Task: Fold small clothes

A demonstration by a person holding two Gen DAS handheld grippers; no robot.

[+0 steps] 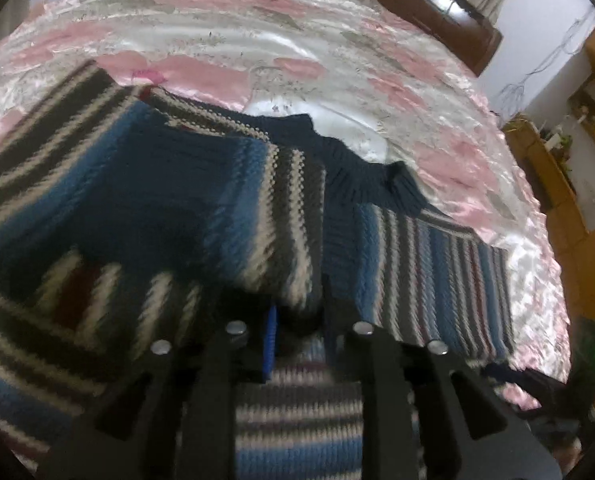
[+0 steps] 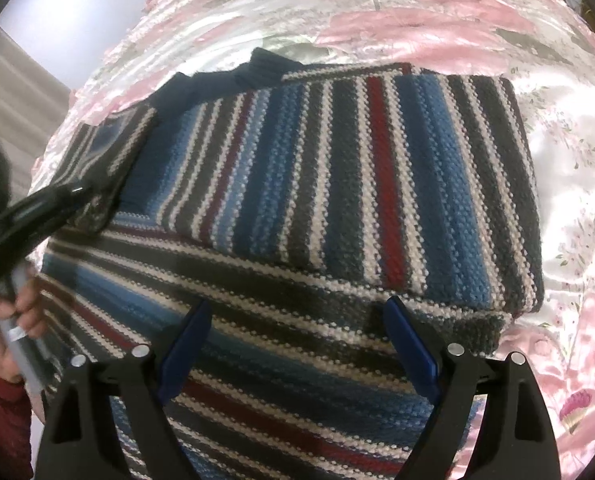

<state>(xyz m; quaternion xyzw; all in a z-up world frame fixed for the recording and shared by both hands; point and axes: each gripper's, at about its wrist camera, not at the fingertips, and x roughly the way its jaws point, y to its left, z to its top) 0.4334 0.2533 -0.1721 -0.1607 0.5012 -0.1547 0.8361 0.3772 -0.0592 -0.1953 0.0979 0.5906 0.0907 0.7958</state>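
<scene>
Lying on the pink floral bedspread (image 2: pixel 437 20), the striped knitted sweater (image 2: pixel 337 168) sits partly folded as your left hand-held gripper (image 1: pixel 297 320) clenches a bunched sleeve (image 1: pixel 257 220), while your right hand-held gripper (image 2: pixel 297 340) hovers above the knit, fingers spread wide.

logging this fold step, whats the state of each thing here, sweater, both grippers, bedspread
sweater: partly folded, one striped panel laid over the body, dark collar showing at the far edge
left gripper: shut on a sleeve of the sweater, lifted, blurred
right gripper: open, fingers spread just above the sweater, holding nothing
bedspread: shiny pink and white, wrinkled, spread under the sweater
</scene>
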